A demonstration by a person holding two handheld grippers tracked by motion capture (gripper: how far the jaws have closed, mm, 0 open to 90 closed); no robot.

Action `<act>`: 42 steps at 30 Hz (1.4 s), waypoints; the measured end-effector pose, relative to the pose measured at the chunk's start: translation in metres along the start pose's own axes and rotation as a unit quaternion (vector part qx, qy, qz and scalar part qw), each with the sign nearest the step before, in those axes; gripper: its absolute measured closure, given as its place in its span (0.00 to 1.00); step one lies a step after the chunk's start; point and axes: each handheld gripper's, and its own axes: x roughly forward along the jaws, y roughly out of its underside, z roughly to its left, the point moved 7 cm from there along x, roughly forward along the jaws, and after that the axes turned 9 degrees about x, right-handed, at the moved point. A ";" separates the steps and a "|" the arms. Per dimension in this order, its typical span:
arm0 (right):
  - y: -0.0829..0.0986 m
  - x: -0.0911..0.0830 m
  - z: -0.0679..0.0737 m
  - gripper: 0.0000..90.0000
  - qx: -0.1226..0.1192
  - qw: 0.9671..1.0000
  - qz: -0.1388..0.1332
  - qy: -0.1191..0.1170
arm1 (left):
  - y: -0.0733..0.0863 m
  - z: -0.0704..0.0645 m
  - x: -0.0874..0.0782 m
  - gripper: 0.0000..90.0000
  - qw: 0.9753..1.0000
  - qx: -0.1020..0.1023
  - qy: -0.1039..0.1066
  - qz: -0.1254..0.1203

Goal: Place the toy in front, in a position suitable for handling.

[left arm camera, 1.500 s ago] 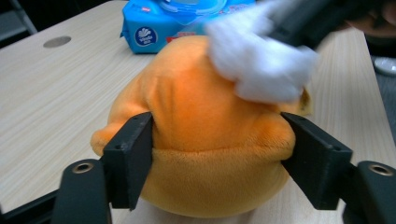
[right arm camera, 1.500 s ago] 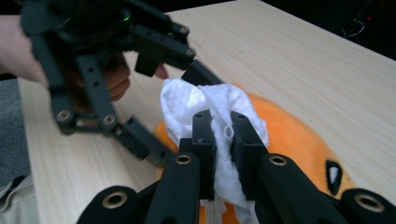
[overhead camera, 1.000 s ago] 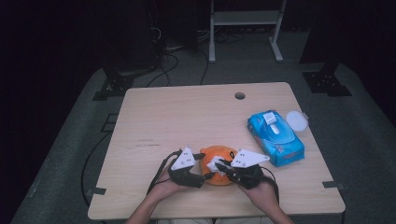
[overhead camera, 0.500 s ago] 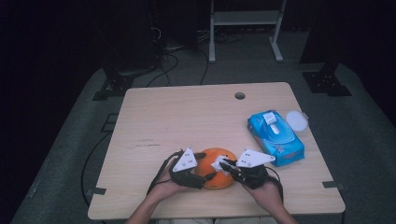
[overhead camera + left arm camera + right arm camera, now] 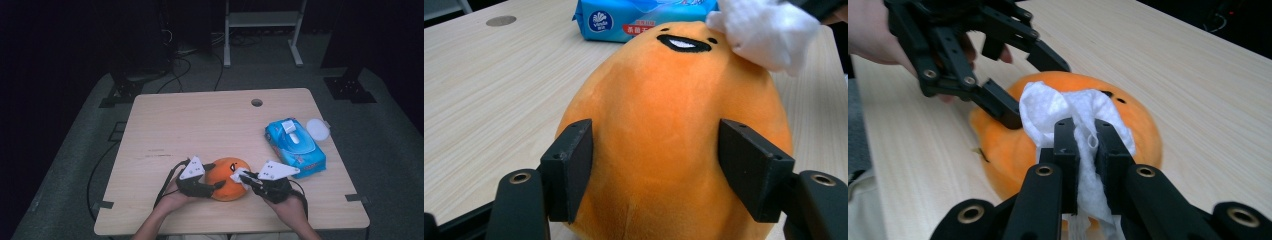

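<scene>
On the wooden table [image 5: 200,125] an orange plush toy [image 5: 227,177] lies near the front edge. The left tongs [image 5: 216,186] squeeze its sides. The right tongs [image 5: 245,178] pinch a white wipe [image 5: 1058,107] that touches the toy's face.

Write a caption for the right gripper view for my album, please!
Right tool pinches a white wipe against the orange plush toy while the left tool steadies it.

A light wooden table [image 5: 200,120] stands on a grey floor mat [image 5: 75,165] in a dark room, with a white metal stand [image 5: 262,30] behind it.
</scene>
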 end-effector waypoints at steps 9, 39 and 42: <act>0.011 -0.002 -0.032 0.91 0.054 0.998 0.002 0.021 | 0.000 -0.003 0.001 0.37 1.000 0.004 0.007 0.003; 0.006 0.001 -0.029 0.91 0.063 0.998 -0.008 0.006 | -0.014 -0.020 0.008 0.31 1.000 0.023 0.008 0.002; 0.003 0.001 -0.026 0.90 0.057 0.998 -0.011 0.010 | -0.014 -0.025 0.007 0.33 0.999 0.040 0.011 0.007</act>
